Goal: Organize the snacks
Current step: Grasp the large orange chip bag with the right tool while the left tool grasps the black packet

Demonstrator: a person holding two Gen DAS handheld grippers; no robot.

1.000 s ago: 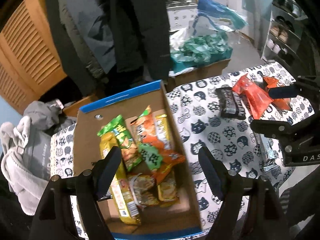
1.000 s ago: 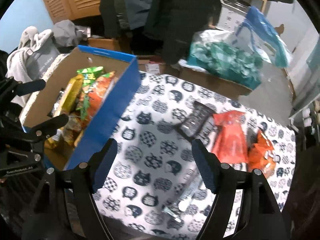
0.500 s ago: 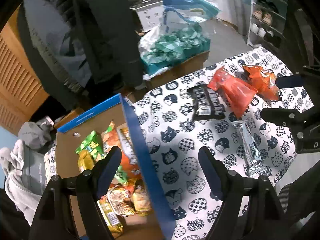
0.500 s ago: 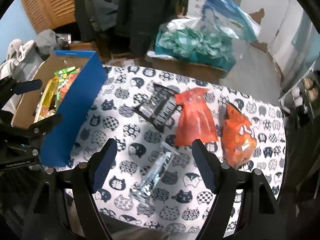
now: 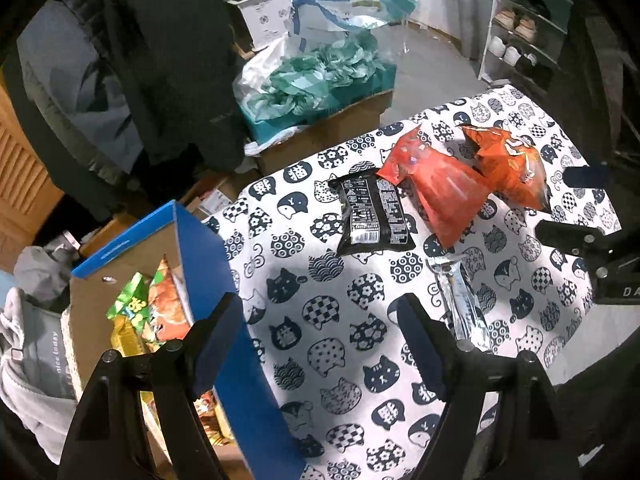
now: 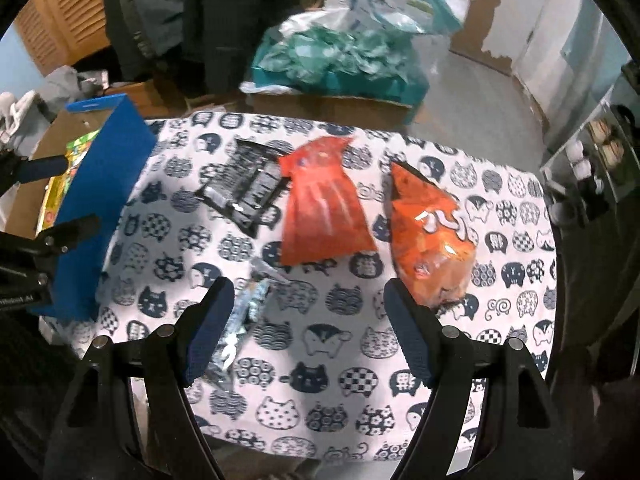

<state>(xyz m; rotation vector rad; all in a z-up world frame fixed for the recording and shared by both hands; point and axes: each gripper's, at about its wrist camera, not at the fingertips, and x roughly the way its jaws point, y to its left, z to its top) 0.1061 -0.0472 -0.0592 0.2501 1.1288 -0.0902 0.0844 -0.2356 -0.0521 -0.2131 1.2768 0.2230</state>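
Step in hand, by judgement: between placements; part of the snacks sit in the box, four packets lie loose on the tabletop, and neither gripper holds anything.

Left of scene: blue cardboard box (image 5: 208, 288) at the left edge of the tabletop (image 5: 340, 340), its open top showing green, yellow and orange snack packets (image 5: 148, 316) inside; left gripper (image 5: 316, 344) hovers over the box's right wall and the bare cloth beside it, jaws wide apart, nothing between them.

Centre: black packet (image 6: 244, 186) lies flat just right of the box, long axis running from near left to far right in the right wrist view; nearer to the camera, a silver packet (image 6: 240, 320), slim, long axis running near to far with a slight lean to the right, its near end partly behind the right gripper's left finger.

Right of centre: red packet (image 6: 324, 208), flat, touching or just overlapping the black packet's corner, narrow end pointing far, wide end near; further right, orange bag (image 6: 432, 240), puffed, long axis near to far, apart from the red packet.

Right gripper (image 6: 310, 328) hangs above the near part of the tabletop, jaws fully spread, empty; silver packet at its left finger, orange bag at its right.

Next move, by judgement: descend on one loose packet, most readily the silver one; jaws should close across its short width; thin film calls for a low, flat approach, then carriage left to the box.
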